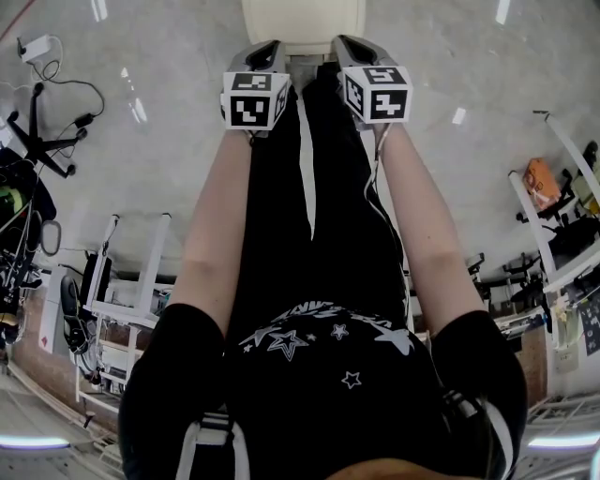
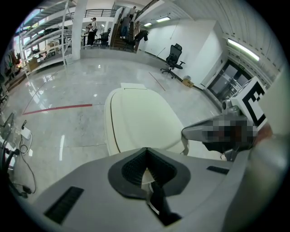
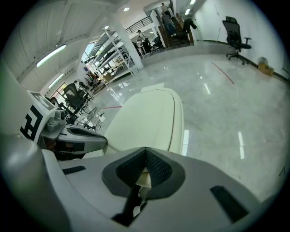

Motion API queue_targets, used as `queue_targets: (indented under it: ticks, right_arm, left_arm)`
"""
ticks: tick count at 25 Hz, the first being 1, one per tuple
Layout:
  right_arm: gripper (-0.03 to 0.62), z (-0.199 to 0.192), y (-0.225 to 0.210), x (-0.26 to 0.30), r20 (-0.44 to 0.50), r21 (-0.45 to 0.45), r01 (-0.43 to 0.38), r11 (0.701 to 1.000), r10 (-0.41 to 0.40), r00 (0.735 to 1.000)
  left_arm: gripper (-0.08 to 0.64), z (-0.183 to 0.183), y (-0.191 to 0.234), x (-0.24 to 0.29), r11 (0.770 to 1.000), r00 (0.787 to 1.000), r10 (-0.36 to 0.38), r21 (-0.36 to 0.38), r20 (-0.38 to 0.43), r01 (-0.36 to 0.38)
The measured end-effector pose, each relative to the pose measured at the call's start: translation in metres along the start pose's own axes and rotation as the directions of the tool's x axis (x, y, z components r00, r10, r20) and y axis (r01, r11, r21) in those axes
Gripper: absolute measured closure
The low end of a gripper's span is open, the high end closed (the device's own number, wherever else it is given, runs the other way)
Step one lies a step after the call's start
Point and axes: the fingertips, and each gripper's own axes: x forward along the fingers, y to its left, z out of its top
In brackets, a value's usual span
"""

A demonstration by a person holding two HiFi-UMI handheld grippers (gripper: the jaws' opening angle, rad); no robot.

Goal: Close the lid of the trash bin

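Observation:
The cream trash bin (image 1: 303, 21) stands on the floor straight ahead of me, at the top edge of the head view. Its lid (image 2: 142, 120) lies flat and down over the bin, and it shows again as the lid (image 3: 147, 120) in the right gripper view. My left gripper (image 1: 270, 49) and right gripper (image 1: 349, 45) are held side by side, just short of the bin's near edge. Both are shut with nothing between the jaws. I cannot tell whether either touches the bin. The left gripper (image 2: 145, 152) sees the right gripper (image 2: 213, 131) beside it.
A polished grey floor surrounds the bin. A red line (image 2: 59, 108) runs on the floor to the left, near a white adapter with cables (image 2: 25, 133). An office chair (image 2: 173, 56) stands far back. A white rack (image 1: 122, 291) is behind me on the left.

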Motion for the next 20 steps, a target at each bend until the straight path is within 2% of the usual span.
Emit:
queue_targets:
  ticks: [7,20]
  right_arm:
    - [0.588,-0.0031,-0.001,0.0021,-0.017,-0.004,0.003,1.0,-0.003,1.0]
    - [0.588,-0.0036,-0.0016,0.0095,-0.042,-0.027,-0.001,1.0,0.0,0.999]
  left_arm:
    - [0.549,-0.0035,0.0004,0.0035,1.0,1.0,-0.02,-0.006,-0.022,0.02]
    - [0.549,-0.0046,0.0032,0.0085,1.0,0.998,-0.005,0.005,-0.058,0.006]
